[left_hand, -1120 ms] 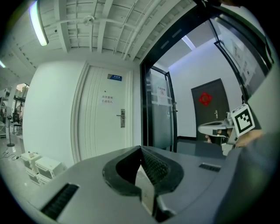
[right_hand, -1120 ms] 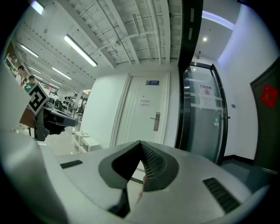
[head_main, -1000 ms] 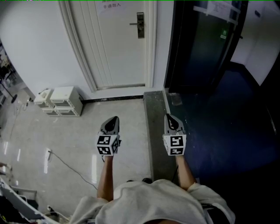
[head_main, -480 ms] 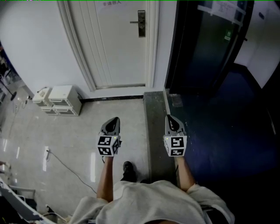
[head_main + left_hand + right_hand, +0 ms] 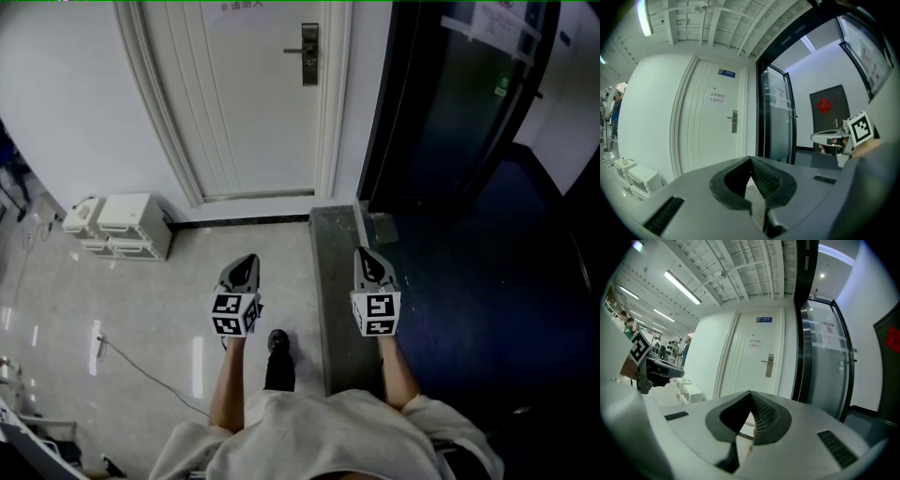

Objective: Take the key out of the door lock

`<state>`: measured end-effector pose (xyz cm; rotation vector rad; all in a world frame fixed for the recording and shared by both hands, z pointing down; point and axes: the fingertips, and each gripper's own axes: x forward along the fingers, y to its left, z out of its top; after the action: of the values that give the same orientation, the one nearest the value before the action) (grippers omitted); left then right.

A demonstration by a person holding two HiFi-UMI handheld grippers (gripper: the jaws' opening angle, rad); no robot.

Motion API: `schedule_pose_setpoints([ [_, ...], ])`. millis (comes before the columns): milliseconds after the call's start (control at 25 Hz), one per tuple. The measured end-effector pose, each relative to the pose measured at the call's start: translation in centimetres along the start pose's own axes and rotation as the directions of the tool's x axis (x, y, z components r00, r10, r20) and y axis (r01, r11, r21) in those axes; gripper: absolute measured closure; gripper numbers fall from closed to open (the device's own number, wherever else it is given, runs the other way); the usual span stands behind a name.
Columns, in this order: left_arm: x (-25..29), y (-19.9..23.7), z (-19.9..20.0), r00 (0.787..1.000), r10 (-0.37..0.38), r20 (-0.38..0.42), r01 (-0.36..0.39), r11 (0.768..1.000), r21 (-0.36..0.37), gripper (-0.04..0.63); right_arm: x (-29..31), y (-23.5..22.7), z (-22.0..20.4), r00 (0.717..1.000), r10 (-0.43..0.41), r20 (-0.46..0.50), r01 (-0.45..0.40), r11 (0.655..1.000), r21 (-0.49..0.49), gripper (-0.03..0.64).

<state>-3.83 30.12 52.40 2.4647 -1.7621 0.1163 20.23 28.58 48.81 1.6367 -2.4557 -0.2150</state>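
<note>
Left claw [image 5: 247, 256]: jaws closed together, nothing held.
Right claw [image 5: 362, 251]: jaws closed together, empty.
Door lock [image 5: 309, 41]: on the white door [image 5: 262, 112], beside the handle, well apart from both claws.
Key: too small to make out at the lock.
Progress: judged approach stage only; no part of the removal is done.
Remaining: reach the lock, open a claw, grip the key, withdraw it.

the left gripper [image 5: 247, 257] and right gripper [image 5: 363, 252] are viewed steeply from above and behind by the head camera. each gripper camera is set close behind its jaws, faced level. the white door [image 5: 253, 103], well ahead of both, is shared by all.
</note>
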Motion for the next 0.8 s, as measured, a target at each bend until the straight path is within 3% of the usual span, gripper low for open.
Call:
schedule_pose_setpoints([
  [800, 24.3, 19.0, 8.0, 0.994, -0.109, 0.015, 0.109, 0.994, 0.021, 0.578, 29.3, -1.8, 5.8, 0.996, -0.092, -0.010, 0.091, 0.995, -0.027, 0.594],
])
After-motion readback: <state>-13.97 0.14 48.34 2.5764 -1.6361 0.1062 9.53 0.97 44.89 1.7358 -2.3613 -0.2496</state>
